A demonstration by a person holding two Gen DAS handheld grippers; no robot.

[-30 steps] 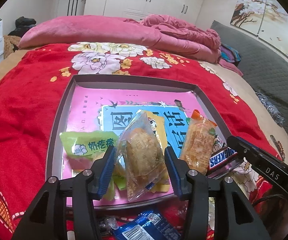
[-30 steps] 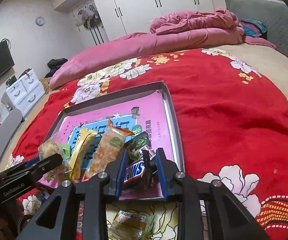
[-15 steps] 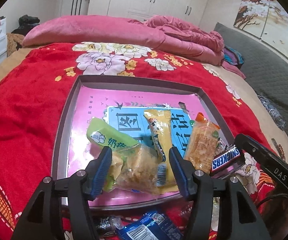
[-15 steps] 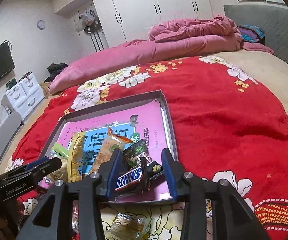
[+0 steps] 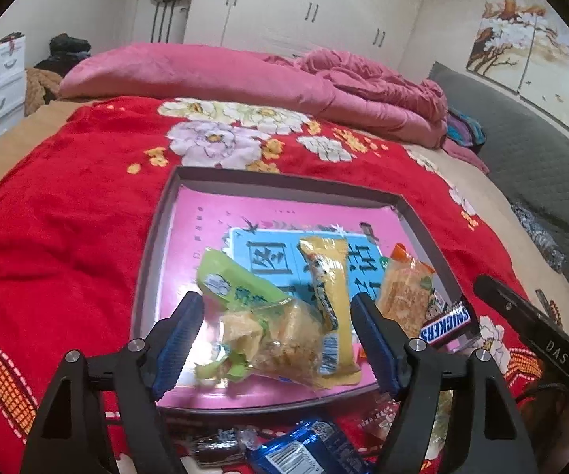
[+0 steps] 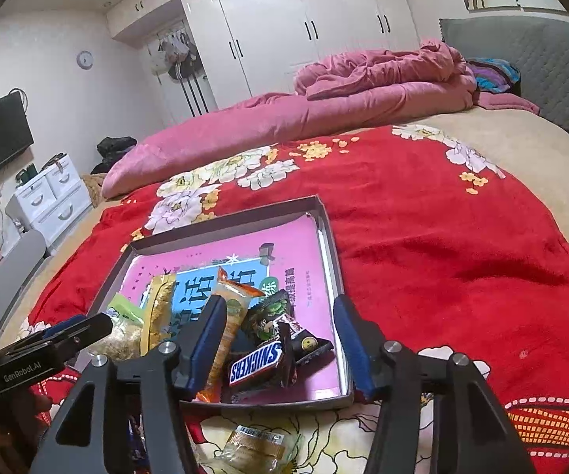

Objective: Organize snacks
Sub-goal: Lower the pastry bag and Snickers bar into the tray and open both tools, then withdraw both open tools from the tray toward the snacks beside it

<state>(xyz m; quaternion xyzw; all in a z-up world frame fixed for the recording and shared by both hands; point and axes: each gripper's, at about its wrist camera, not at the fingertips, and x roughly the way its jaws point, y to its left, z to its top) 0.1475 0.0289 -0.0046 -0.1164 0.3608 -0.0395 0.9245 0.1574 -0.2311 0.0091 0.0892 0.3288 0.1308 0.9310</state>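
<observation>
Left gripper: jaws have just been opening; blue pads stand clear on either side of a clear-wrapped pastry packet, which lies in the tray. Green packet partly under it, yellow packet beside it, orange-topped packet further right. Snickers bar at the tray's right edge. Blue wrapper on the red blanket, outside the tray's near rim.
</observation>
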